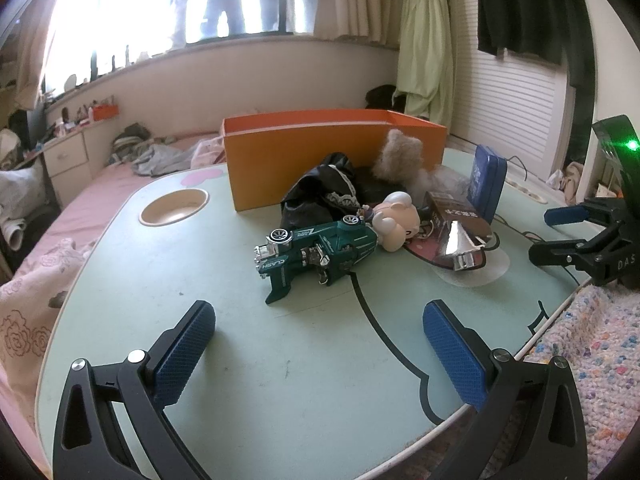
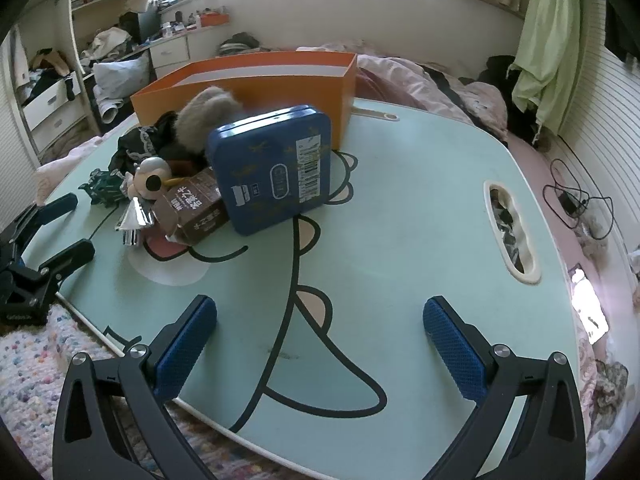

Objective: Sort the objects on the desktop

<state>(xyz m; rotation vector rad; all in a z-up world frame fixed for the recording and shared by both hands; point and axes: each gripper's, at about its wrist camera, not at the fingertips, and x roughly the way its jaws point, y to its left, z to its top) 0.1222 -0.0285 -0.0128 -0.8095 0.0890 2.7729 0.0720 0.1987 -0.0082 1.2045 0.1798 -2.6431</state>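
The left gripper [image 1: 319,322] hovers low over the near part of the desk [image 1: 180,288], jaws spread wide with nothing between them. The right gripper [image 2: 320,320] does the same on its side, jaws wide apart and empty, above bare desk printed with a cartoon outline. In the left view the right gripper sits at the desk's right edge, also spread.

The things to sort are bunched in the middle of the desk, toward the far side. A green toy car [image 1: 316,250] lies on its side at the front of the bunch, its nose touching a small doll [image 1: 394,216]. Behind them sits black cloth [image 1: 320,192] with lace trim and a grey plush [image 1: 400,152] leaning at an orange box [image 1: 304,160], which stands open at the far edge. A brown carton [image 2: 196,210] lies flat with a silvery foil piece [image 2: 134,216] at its end, and a blue tin [image 2: 276,168] rests tilted against the pile.

Open desk lies before both grippers. A round cup recess [image 1: 175,208] lies far left; a slot [image 2: 512,232] runs along the right edge. A knitted blanket [image 1: 600,340] borders the near edge.
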